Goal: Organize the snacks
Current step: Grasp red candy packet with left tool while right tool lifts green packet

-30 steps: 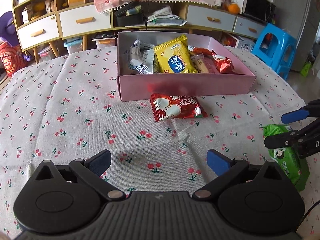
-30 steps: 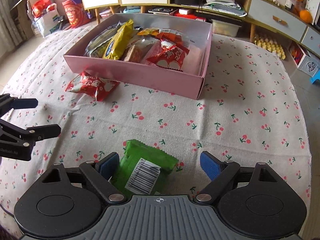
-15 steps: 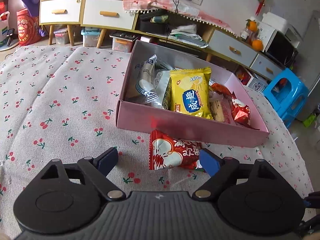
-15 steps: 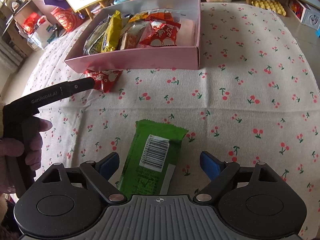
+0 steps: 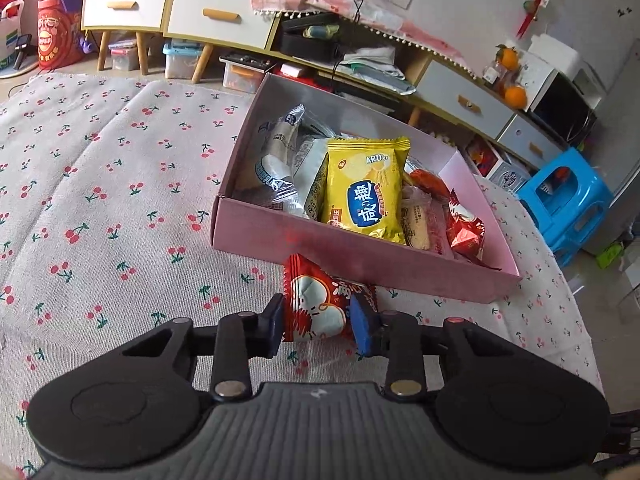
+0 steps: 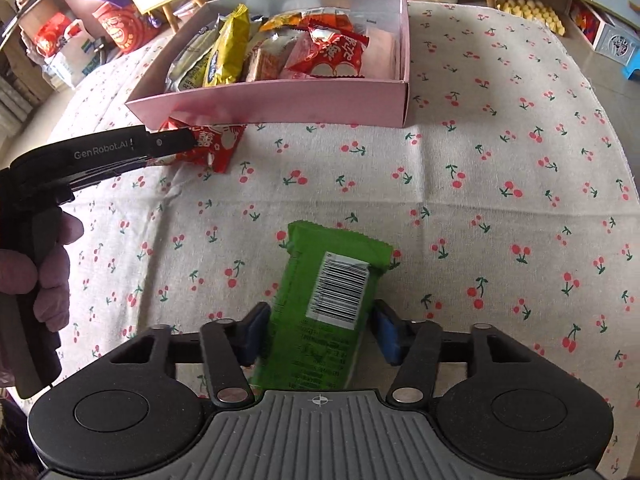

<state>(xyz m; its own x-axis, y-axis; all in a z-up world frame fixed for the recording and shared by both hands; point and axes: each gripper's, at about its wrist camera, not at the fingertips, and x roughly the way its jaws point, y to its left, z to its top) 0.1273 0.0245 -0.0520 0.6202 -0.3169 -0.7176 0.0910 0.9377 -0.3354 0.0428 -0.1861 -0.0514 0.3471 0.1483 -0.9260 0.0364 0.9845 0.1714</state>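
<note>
A red snack packet [image 5: 316, 300] lies on the cherry-print tablecloth just in front of the pink box [image 5: 360, 258]. My left gripper [image 5: 319, 326] is closing on it, and both blue pads press its sides. In the right wrist view the same red packet [image 6: 218, 146] sits under the left gripper's fingers [image 6: 176, 144], beside the pink box [image 6: 280, 104]. A green snack packet [image 6: 320, 304] with a barcode label lies lengthwise between the closing jaws of my right gripper [image 6: 320, 336]. Both of its pads touch the packet's long edges.
The pink box holds several packets, among them a yellow one [image 5: 364, 192] and a red one [image 6: 336, 54]. A person's hand [image 6: 44, 276] holds the left gripper's handle. Drawers and shelves [image 5: 216, 16] stand beyond the table, and a blue stool [image 5: 568, 200] at the right.
Both grippers went from wide open to closed around their packets. The left gripper moved up to the red packet by the box and rolled. The right one stayed over the green packet.
</note>
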